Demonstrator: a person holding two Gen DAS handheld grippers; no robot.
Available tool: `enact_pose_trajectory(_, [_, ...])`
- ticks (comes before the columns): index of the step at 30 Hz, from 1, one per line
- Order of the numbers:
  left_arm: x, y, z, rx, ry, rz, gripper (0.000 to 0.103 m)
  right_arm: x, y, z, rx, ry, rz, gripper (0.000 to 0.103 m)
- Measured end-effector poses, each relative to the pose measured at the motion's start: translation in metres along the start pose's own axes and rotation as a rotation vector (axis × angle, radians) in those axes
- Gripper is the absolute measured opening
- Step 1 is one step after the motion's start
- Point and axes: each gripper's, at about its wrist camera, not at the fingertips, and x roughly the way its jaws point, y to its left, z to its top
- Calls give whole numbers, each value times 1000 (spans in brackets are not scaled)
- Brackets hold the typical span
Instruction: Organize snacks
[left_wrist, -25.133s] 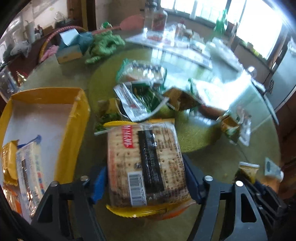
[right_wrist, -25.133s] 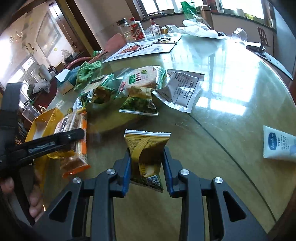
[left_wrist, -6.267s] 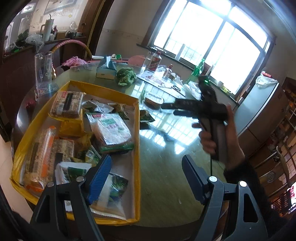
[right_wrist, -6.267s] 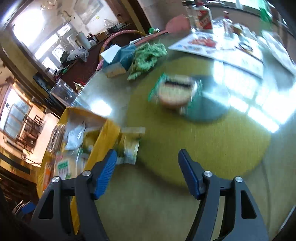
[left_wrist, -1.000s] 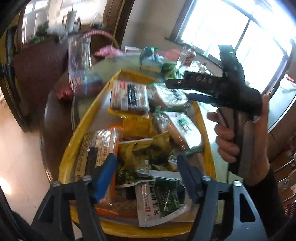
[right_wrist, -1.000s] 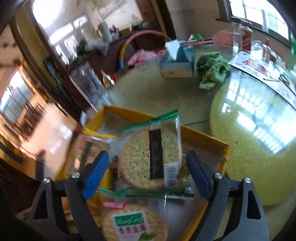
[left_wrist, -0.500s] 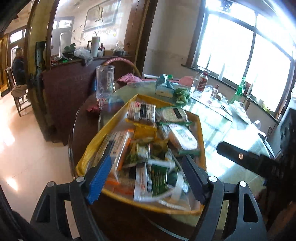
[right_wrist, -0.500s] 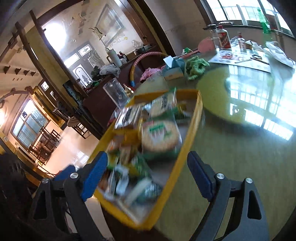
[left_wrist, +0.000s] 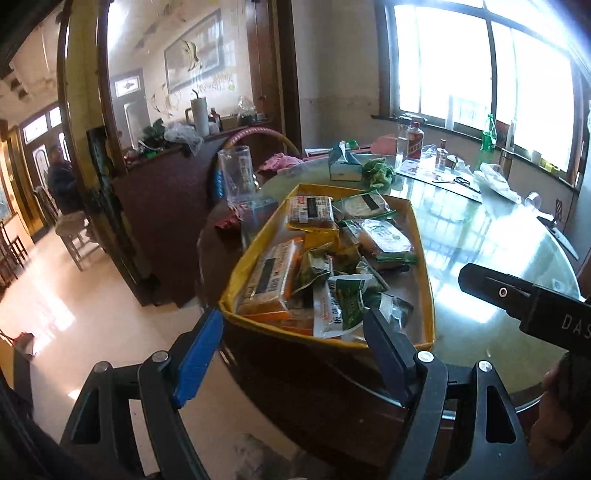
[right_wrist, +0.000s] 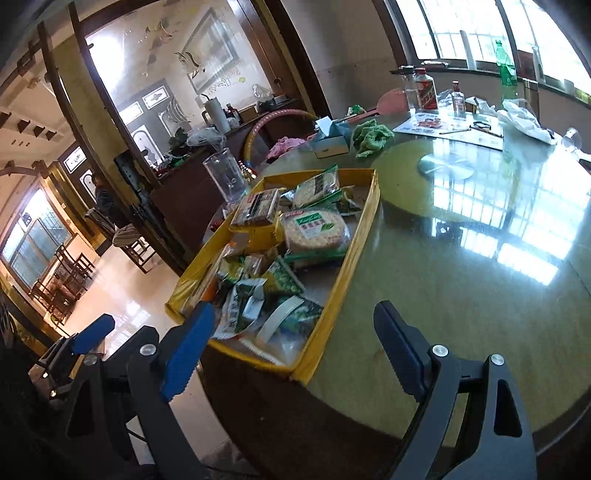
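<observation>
A yellow tray (left_wrist: 428, 295) (right_wrist: 362, 236) sits at the near edge of the round glass-topped table and holds several snack packs: a brown cracker pack (left_wrist: 310, 210) (right_wrist: 256, 206), round biscuit packs (left_wrist: 384, 236) (right_wrist: 314, 230), green sachets (left_wrist: 347, 299) (right_wrist: 258, 295). My left gripper (left_wrist: 291, 354) is open and empty, held off the table in front of the tray. My right gripper (right_wrist: 295, 347) is open and empty, near the tray's front corner. The right gripper's body (left_wrist: 528, 306) shows in the left view; the left gripper's fingertip (right_wrist: 92, 332) shows in the right view.
On the table stand a tissue box (right_wrist: 330, 138), a green cloth (right_wrist: 371, 136), a glass pitcher (right_wrist: 225, 177), bottles (right_wrist: 424, 90), papers (right_wrist: 450, 129) and a plastic bag (right_wrist: 524, 118). A dark sideboard (left_wrist: 166, 184) and chairs (left_wrist: 74, 229) stand left, over a shiny floor.
Both grippers have pulled back from the tray and away from the table. A second ago the right gripper hung over a biscuit pack in the tray. All loose snacks now lie in the tray.
</observation>
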Motion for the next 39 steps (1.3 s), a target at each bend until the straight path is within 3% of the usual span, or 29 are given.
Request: enact_pose_trajectory(39, [-9,13,-6,14,-28,48,79,-4,21,-9,-60,-3,-79,88])
